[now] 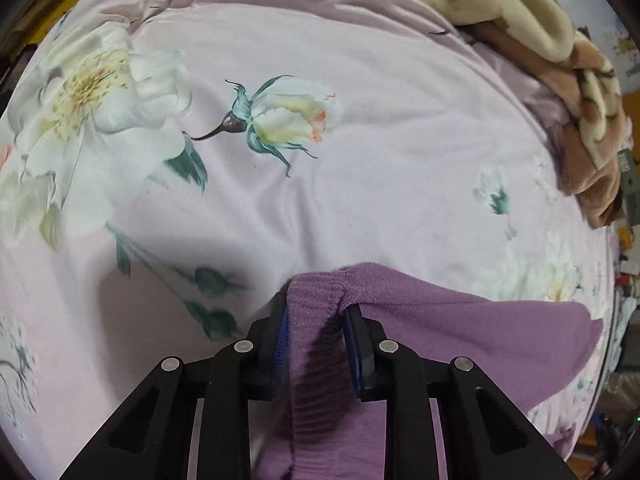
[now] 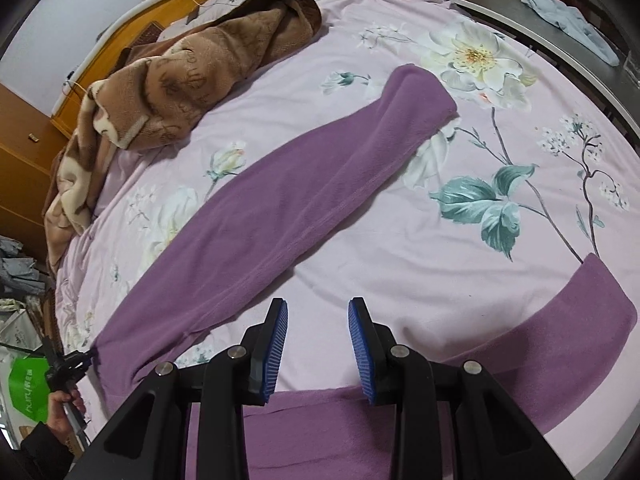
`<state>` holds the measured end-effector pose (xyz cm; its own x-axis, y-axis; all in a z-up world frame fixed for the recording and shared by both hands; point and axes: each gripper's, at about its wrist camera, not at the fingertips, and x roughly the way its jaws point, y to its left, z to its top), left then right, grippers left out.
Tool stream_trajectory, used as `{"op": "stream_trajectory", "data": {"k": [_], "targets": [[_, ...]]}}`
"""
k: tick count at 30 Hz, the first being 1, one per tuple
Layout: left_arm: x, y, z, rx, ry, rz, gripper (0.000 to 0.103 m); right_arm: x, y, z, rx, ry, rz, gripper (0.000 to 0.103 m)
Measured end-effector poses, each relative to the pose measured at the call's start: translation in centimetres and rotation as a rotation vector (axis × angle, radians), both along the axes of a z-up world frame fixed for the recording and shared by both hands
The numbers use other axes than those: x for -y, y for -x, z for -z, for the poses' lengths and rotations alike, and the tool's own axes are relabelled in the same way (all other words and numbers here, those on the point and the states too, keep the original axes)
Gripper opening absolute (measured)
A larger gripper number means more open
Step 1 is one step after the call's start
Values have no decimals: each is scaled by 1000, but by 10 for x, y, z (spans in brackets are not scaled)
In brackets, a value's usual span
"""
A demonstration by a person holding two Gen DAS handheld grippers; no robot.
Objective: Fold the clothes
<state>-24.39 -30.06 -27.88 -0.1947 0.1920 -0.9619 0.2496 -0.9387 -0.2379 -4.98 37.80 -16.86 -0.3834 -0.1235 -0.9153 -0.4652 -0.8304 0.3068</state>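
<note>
A pair of purple fleece trousers (image 2: pixel 288 200) lies on the pink flowered bedsheet (image 2: pixel 400 264). One leg stretches away to the upper right, the other leg (image 2: pixel 576 320) curves off to the right. My left gripper (image 1: pixel 316 316) is shut on the ribbed purple waistband (image 1: pixel 316 304) at the trousers' corner; it also shows at the lower left of the right wrist view (image 2: pixel 86 356). My right gripper (image 2: pixel 318 308) is open and empty, just above the crotch area between the two legs.
A crumpled brown and cream blanket (image 2: pixel 168 92) lies along the far side of the bed and shows in the left wrist view (image 1: pixel 560 48). A grey table (image 2: pixel 560 20) with a pale blue cloth (image 2: pixel 568 12) stands beyond the bed. Bags (image 2: pixel 28 388) sit left of the bed.
</note>
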Motion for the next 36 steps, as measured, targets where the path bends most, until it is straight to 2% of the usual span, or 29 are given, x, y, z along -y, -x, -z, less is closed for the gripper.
{"op": "stream_trajectory", "data": {"k": [3,7,9,13,16,19,25,28,31,32,33,34,36], "targets": [[-10,0,0,22,28,25,38,-6,-3,3,13,10,33,34],[1,-18,-22,-19,44,-52,62,-23,-11,1,13,10,93,34],[6,-28,-31,-29,58,-88,61,-38,-14,2,8,13,122,34],[-19,-45,-46,-41,119,-80,61,-72,-7,11,4,37,158,35],[-56,-57,-55,-52,129,-54,61,-104,5,22,-8,76,191,35],[-101,-71,-55,-38,82,-7,61,-140,21,34,-21,134,217,35],[-232,-73,-45,9,5,128,61,-214,68,76,-36,279,220,39],[-288,-75,-36,34,-30,179,61,-234,91,101,-53,347,225,39],[-326,-76,-33,51,-40,222,61,-242,109,123,-46,397,227,39],[-337,-77,-33,57,-40,235,61,-242,111,127,-36,401,225,35],[-344,-77,-33,63,-39,243,61,-244,111,126,-37,393,228,24],[-349,-76,-33,67,-38,245,61,-245,110,124,-39,385,230,5],[-354,-68,-29,70,-36,242,61,-249,105,116,-43,362,234,4]]}}
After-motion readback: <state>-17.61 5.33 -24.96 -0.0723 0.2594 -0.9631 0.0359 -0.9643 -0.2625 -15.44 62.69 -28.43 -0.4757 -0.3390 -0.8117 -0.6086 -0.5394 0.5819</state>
